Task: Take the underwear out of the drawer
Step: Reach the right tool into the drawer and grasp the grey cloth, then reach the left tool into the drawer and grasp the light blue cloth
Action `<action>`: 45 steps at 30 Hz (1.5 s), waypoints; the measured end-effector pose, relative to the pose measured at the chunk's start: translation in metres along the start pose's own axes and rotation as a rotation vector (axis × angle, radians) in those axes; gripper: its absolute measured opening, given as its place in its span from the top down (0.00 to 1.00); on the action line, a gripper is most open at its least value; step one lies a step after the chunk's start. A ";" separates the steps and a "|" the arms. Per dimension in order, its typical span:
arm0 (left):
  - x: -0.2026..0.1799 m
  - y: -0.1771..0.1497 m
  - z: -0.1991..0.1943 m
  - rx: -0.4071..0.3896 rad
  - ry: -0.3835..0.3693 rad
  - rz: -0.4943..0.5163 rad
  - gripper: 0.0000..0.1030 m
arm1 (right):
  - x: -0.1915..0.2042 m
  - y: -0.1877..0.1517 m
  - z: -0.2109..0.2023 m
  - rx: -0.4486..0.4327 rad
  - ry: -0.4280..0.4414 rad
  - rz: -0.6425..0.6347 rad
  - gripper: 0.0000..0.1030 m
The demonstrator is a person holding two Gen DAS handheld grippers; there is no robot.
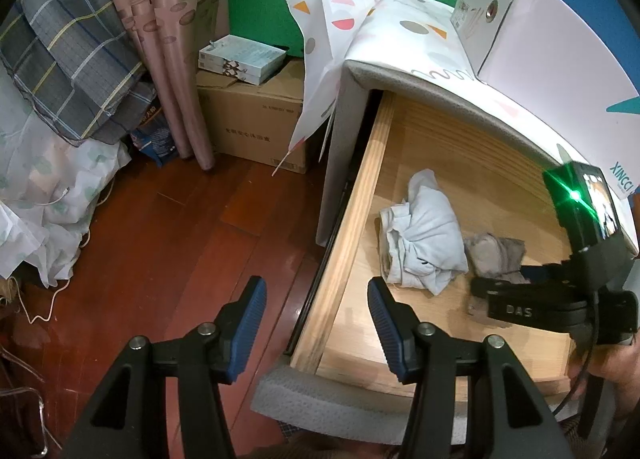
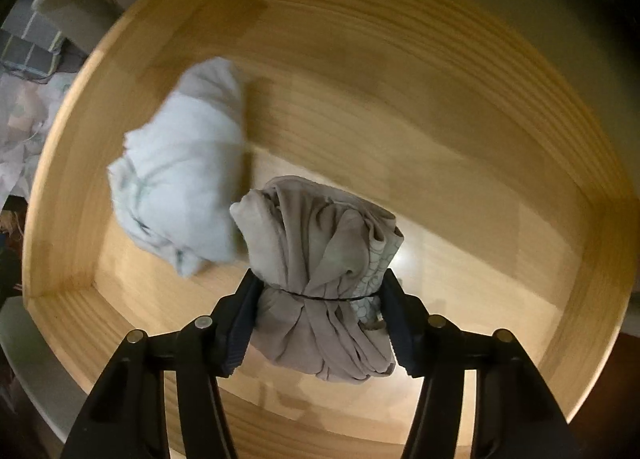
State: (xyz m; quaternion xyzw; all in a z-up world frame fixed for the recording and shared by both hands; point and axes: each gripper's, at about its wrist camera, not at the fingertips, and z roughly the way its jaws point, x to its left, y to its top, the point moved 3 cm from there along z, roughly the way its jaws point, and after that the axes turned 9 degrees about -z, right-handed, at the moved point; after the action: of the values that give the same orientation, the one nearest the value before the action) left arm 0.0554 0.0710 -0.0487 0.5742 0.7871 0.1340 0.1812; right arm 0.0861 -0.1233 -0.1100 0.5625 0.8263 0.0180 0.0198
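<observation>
I have the right hand-held gripper (image 2: pixel 320 319) pinching the crumpled taupe underwear bundle (image 2: pixel 320 259) low in the open pale wooden drawer (image 2: pixel 500 163). Grasp step; next I lift straight up. The left hand-held gripper (image 1: pixel 316 323) hangs spread, empty.

the drawer (image 2: pixel 500 107) is pale wood, smooth with a soft sheen and plain grain. in it, the grey bundle (image 2: pixel 320 259) is soft matt cloth, creased, with a thin dark band round it; left of it the white bundle (image 2: pixel 180 179) is matt cloth too. the right claw (image 2: pixel 320 319) has matt black plastic arms and ribbed pads (image 2: pixel 240 331). beside the drawer, the floor (image 1: pixel 180 239) is glossy red-brown wood; the box (image 1: pixel 252 123) is dull cardboard.
</observation>
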 end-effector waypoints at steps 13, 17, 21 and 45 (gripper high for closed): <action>-0.003 -0.001 0.000 -0.004 0.001 0.013 0.48 | -0.067 -0.050 0.006 0.119 -0.038 0.131 0.49; -0.004 -0.001 0.000 -0.006 0.004 0.015 0.48 | -0.083 -0.066 0.005 0.146 -0.036 0.194 0.49; -0.005 -0.001 0.001 -0.008 0.012 0.019 0.48 | -0.082 -0.075 0.004 0.158 -0.019 0.242 0.49; -0.027 -0.003 0.002 0.005 0.040 0.119 0.48 | -0.089 -0.116 -0.003 0.139 -0.057 0.342 0.50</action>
State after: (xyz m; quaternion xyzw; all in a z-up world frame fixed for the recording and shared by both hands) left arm 0.0612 0.0446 -0.0480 0.6175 0.7554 0.1540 0.1559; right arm 0.0109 -0.2490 -0.1123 0.6951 0.7170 -0.0518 0.0009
